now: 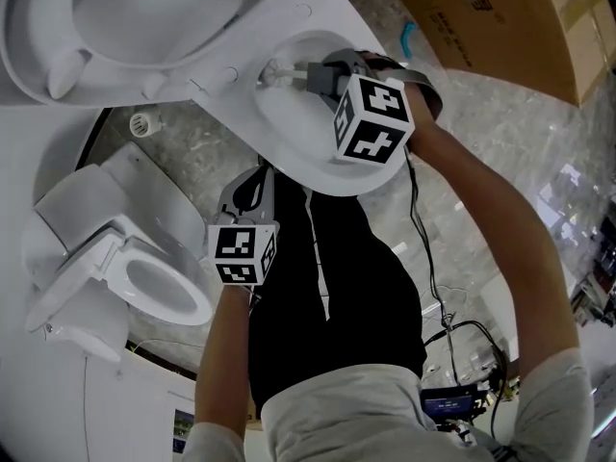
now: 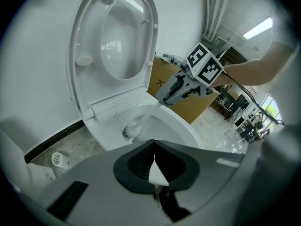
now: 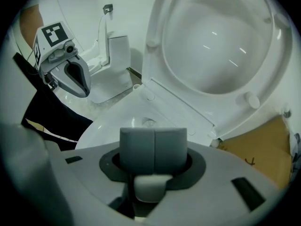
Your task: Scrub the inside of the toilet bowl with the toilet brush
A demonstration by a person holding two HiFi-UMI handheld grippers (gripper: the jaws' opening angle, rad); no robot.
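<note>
A white toilet stands with its lid [image 1: 144,17] raised and its bowl rim [image 1: 289,152] towards me. My right gripper [image 1: 306,73] reaches over the bowl, shut on the handle of the toilet brush [image 1: 273,70]. The brush head [image 2: 130,128] lies low inside the bowl near the back wall, seen in the left gripper view below the right gripper [image 2: 162,102]. In the right gripper view the pads [image 3: 136,149] meet, with the pale handle [image 3: 150,187] beneath them. My left gripper [image 1: 248,189] hangs in front of the bowl, away from it, jaws together and holding nothing.
A second white toilet [image 1: 144,277] with its seat lifted stands at the left. A cardboard box [image 1: 500,17] sits behind the bowl at the right. A round floor drain [image 1: 142,123] lies between the toilets. Cables [image 1: 452,335] trail on the marble floor at lower right.
</note>
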